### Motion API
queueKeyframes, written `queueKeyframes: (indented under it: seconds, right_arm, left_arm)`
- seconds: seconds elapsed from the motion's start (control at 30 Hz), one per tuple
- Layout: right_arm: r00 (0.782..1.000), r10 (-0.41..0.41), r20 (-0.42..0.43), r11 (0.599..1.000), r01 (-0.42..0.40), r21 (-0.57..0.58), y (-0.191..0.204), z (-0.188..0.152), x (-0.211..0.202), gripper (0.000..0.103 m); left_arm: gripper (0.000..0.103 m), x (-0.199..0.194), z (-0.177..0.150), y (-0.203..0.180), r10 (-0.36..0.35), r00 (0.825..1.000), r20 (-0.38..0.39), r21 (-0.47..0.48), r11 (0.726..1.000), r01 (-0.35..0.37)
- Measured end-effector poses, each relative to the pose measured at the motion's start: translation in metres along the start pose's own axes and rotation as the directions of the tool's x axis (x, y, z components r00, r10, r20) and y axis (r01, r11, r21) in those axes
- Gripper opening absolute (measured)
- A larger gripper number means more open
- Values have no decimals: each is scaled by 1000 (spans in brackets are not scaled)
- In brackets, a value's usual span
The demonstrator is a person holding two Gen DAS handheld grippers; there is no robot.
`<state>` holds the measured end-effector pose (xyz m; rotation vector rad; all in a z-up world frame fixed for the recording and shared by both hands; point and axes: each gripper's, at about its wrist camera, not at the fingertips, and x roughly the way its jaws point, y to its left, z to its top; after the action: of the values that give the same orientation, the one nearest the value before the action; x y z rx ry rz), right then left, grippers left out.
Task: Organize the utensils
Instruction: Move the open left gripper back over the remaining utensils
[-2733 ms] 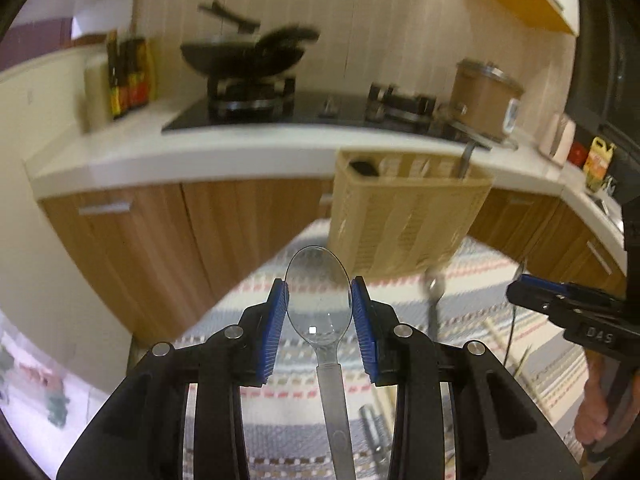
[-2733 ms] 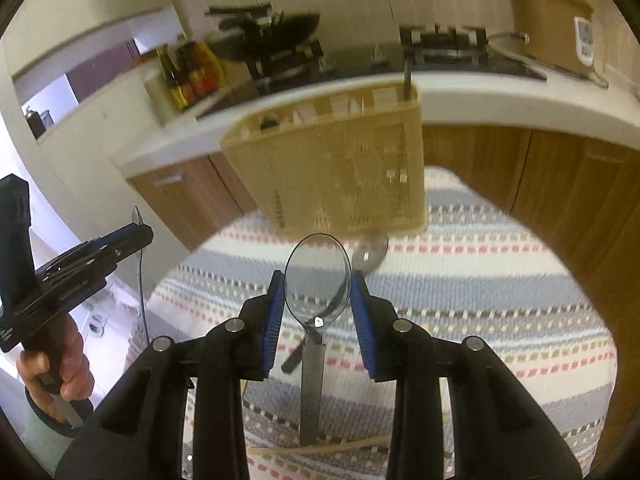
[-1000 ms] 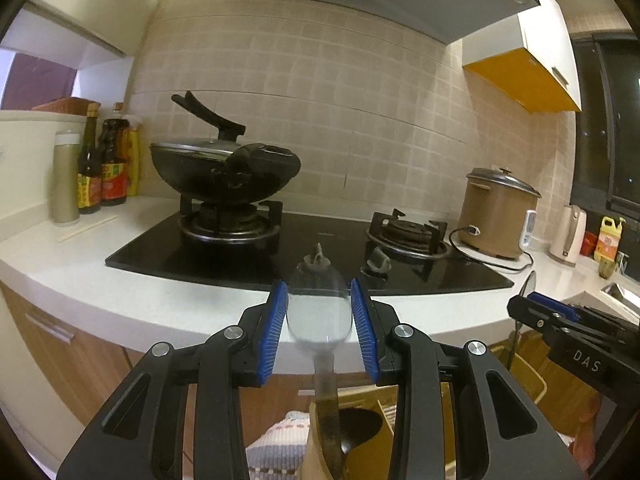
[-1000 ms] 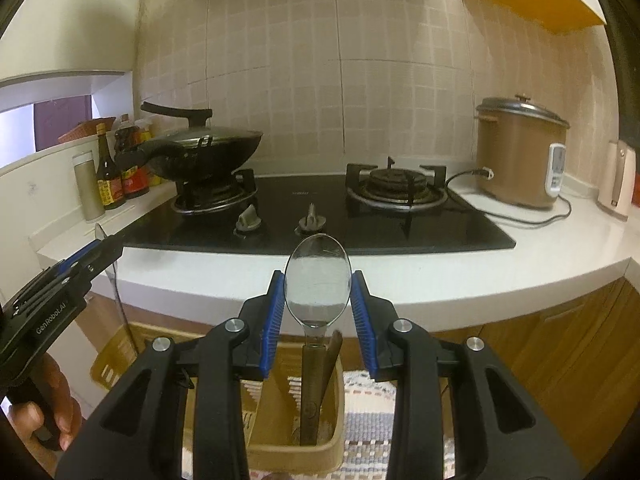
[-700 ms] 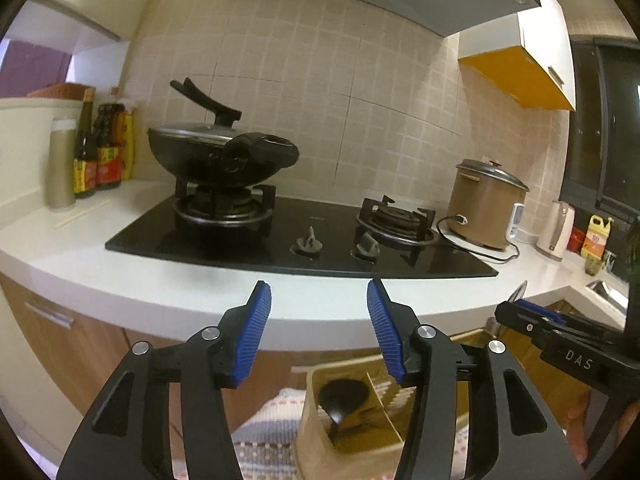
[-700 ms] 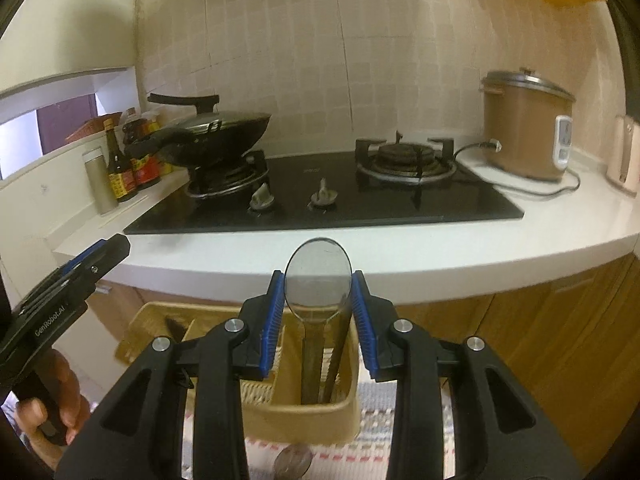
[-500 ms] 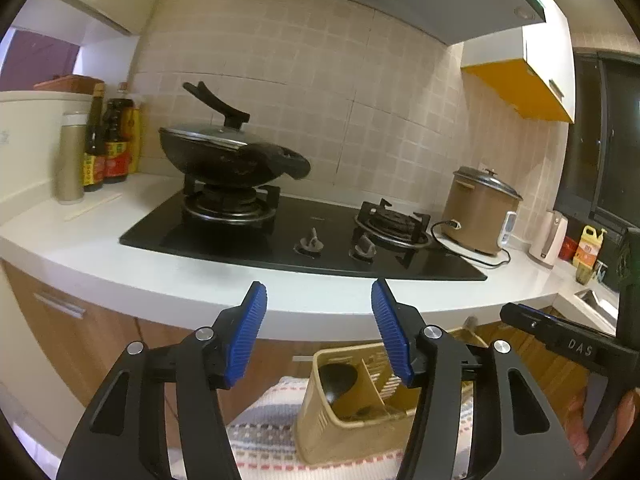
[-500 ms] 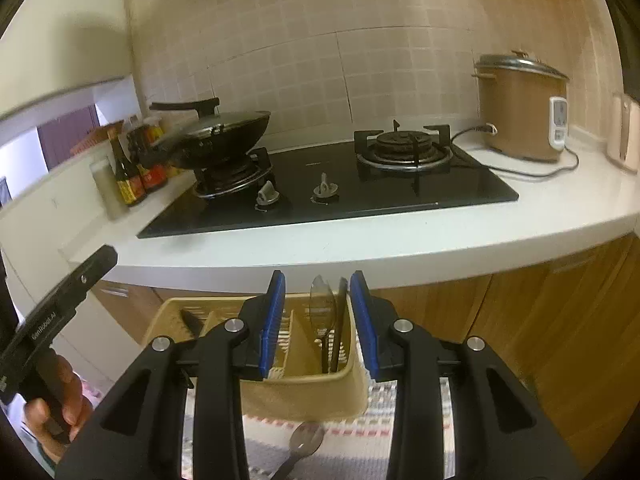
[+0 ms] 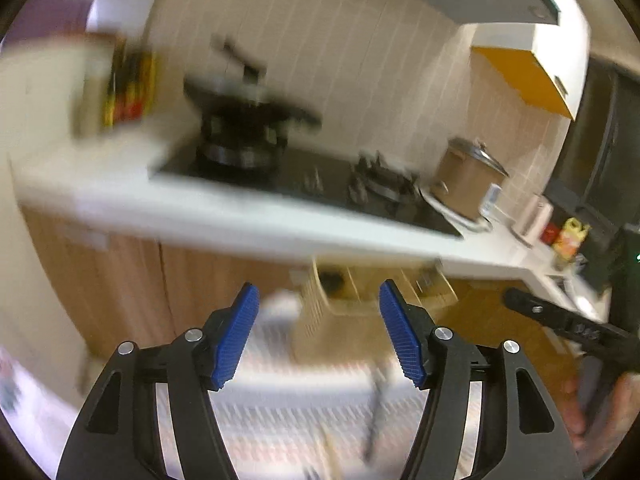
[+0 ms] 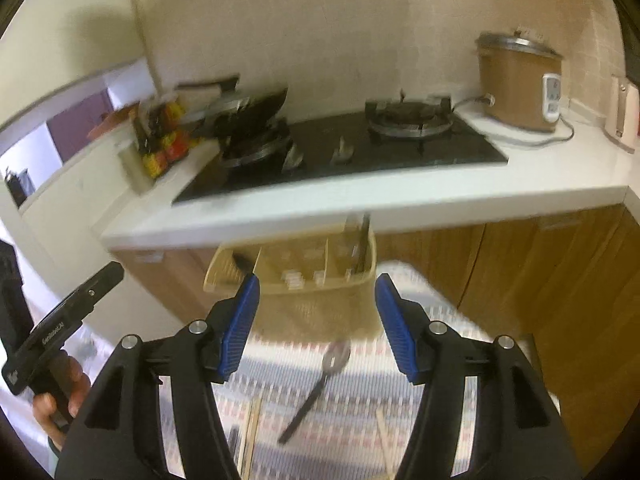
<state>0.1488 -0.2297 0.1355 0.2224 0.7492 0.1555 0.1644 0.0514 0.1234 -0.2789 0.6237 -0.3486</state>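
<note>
A beige divided utensil basket [image 10: 320, 280] stands on a striped mat [image 10: 344, 420], with utensil handles upright in its right compartment [image 10: 362, 240]. It also shows, blurred, in the left wrist view [image 9: 352, 308]. My right gripper [image 10: 316, 320] is open and empty, just in front of and above the basket. My left gripper [image 9: 318, 332] is open and empty, also facing the basket. A dark-handled spoon [image 10: 320, 384] lies on the mat before the basket. Wooden chopsticks [image 10: 250, 432] lie on the mat near it. The left view is motion-blurred.
A white counter [image 10: 400, 196] with a black gas hob [image 10: 340, 156], a wok [image 10: 248, 116], sauce bottles [image 10: 164, 148] and a brown rice cooker [image 10: 516, 88] runs behind. Wooden cabinet doors [image 10: 540, 280] stand below it.
Both grippers let their spoons go into the basket and opened. Both have since pulled back and tilted down, so the basket and the mat show in front.
</note>
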Motion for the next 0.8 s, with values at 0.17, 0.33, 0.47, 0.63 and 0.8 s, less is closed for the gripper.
queueKeyframes:
  seconds: [0.17, 0.33, 0.47, 0.63, 0.8]
  right_arm:
    - [984, 60, -169, 996, -48, 74, -6, -30, 21, 57]
    - [917, 93, -387, 994, -65, 84, -10, -62, 67, 57]
    - [850, 110, -515, 992, -59, 115, -15, -88, 100, 57]
    - [831, 78, -551, 994, -20, 110, -17, -106, 119, 57]
    - [870, 16, -492, 996, 29, 84, -16, -103, 128, 56]
  left_arm:
    - [61, 2, -44, 7, 11, 982, -190, 23, 1000, -7]
    - [60, 19, -94, 8, 17, 924, -382, 78, 997, 14]
    - [60, 36, -135, 6, 43, 859, -510, 151, 988, 40]
    - [57, 46, -171, 6, 85, 808, -584, 201, 979, 42]
    - [47, 50, -188, 3, 144, 796, -588, 249, 968, 8]
